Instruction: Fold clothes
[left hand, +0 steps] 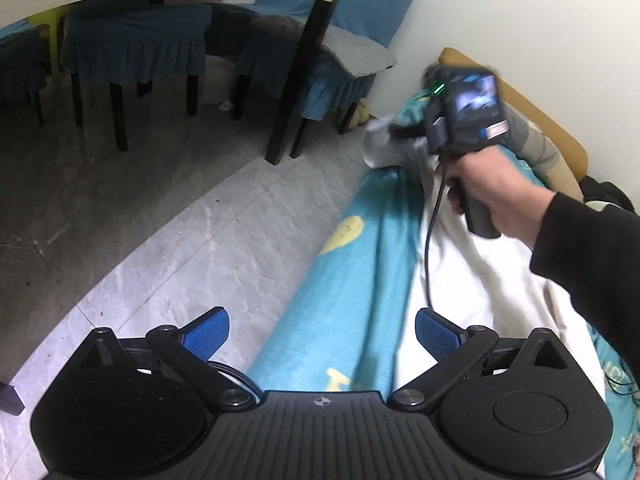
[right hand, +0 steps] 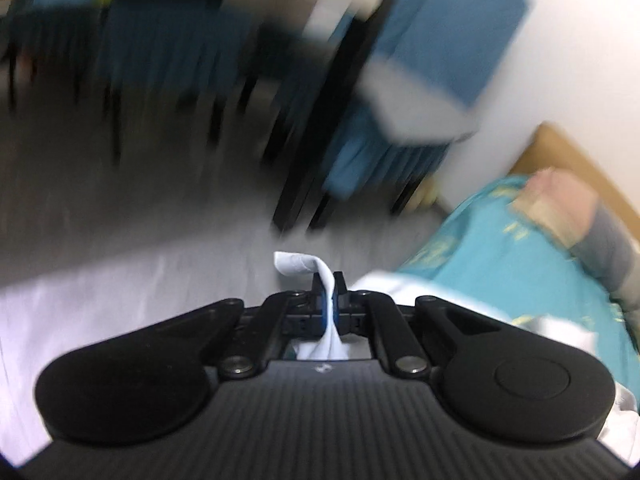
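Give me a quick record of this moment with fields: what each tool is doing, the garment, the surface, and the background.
left tool: open, blue pads apart, holding nothing
right tool: shut on the white cloth garment
garment: pinched edge sticks up between the pads; the rest lies on the bed
surface: teal printed bedsheet
background: blue-covered chairs, grey tiled floor

Grey tiled floor [left hand: 168, 216], blue-covered chairs [left hand: 136, 40] (dark legs), white wall [left hand: 520, 20].
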Demonstrator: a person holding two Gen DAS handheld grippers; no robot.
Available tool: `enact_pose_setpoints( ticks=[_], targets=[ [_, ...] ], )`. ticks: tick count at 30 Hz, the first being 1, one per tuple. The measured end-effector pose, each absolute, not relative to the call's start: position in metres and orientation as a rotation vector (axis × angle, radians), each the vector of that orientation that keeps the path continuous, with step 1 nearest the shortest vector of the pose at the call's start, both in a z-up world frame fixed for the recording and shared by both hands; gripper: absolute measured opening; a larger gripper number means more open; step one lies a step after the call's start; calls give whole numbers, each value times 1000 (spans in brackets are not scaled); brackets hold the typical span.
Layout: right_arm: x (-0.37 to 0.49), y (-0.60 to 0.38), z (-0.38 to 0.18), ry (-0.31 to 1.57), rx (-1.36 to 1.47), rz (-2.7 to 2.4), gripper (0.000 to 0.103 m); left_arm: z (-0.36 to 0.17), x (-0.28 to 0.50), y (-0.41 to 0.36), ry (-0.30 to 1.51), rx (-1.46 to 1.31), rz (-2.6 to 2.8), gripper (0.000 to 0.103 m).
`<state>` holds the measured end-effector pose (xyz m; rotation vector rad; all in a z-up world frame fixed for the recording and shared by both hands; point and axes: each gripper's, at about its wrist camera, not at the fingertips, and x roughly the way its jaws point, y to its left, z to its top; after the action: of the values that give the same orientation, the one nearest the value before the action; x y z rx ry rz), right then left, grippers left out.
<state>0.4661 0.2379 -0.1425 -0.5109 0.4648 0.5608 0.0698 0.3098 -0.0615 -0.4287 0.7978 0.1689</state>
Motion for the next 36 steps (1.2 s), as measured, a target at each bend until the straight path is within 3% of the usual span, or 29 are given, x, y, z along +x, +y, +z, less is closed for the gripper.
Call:
enact_pose_setpoints(
  ticks=[6,13,17,18,19,20,21,22,29,33,36],
  targets=[
    [464,124,-76,291,-153,381,5,-42,58,275,778,-399,97,100],
    [487,-58,-109,369,236,-1,7,-21,58,261,833,-420,23,100],
    [499,-109,-144,590,341,29,10,-29,73,257,888,-441,-71,98],
    [498,-113,-149,635,359,69,13,-32,77,258,900,-454,-92,98],
    [492,-118,-151,654,364,102,28,-34,81,259,911,-467,-113,98],
    [483,-122,-149,652,359,137,51,-37,86,260,923,-480,-134,93],
    [471,-128,-145,642,355,173,62,-40,90,261,934,-493,-155,85],
    [458,-133,-138,627,357,208,74,-43,94,262,945,-506,-176,84],
    [371,-165,-90,629,326,338,76,-72,116,279,1015,-608,-288,84],
    [317,-184,-71,689,300,373,76,-93,118,286,1023,-573,-372,71],
    [274,-201,-68,743,263,367,76,-96,124,284,991,-511,-461,70]
  ],
)
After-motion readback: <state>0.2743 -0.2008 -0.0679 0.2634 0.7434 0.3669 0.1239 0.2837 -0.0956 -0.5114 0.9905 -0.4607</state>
